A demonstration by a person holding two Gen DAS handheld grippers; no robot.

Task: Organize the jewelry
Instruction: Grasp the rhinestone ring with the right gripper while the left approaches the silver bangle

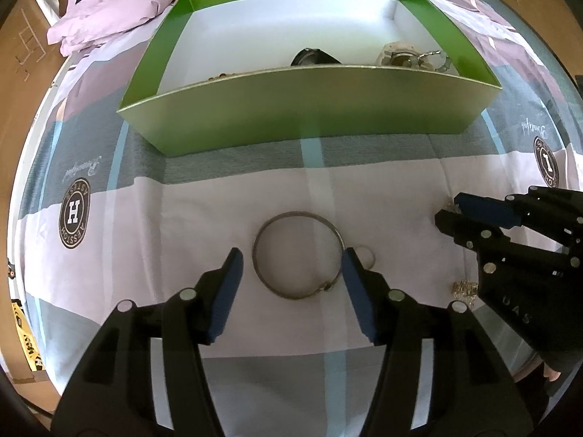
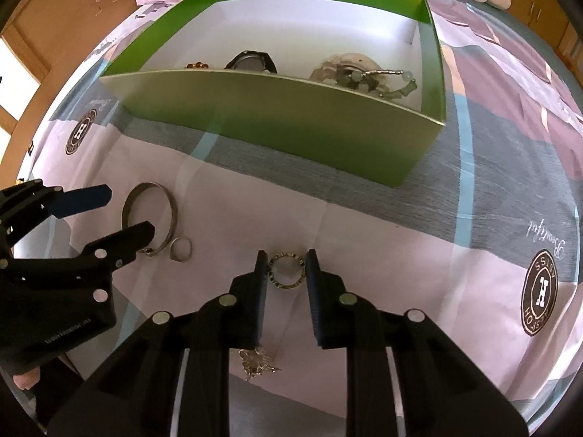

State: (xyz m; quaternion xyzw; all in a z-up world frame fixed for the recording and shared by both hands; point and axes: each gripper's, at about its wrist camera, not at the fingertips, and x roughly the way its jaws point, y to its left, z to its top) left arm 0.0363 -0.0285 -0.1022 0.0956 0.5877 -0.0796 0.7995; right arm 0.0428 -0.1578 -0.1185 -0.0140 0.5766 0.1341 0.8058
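Observation:
A silver bangle (image 1: 297, 255) lies flat on the bedsheet between the open jaws of my left gripper (image 1: 290, 263); it also shows in the right wrist view (image 2: 151, 218). A small plain ring (image 2: 181, 249) lies beside it. My right gripper (image 2: 285, 268) is open, its fingers on either side of a studded ring (image 2: 286, 268) on the sheet. A gold chain piece (image 2: 257, 362) lies under the right gripper. The green box (image 1: 309, 109) stands beyond, holding a black watch (image 2: 251, 62), brown beads (image 2: 196, 66) and a pale bracelet heap (image 2: 359, 73).
The patterned sheet (image 1: 109, 255) covers the bed. A crumpled pink duvet (image 1: 120, 3) lies at the back left. Cardboard boxes (image 1: 22, 54) stand along the left edge. The right gripper (image 1: 448, 215) shows at the right of the left wrist view.

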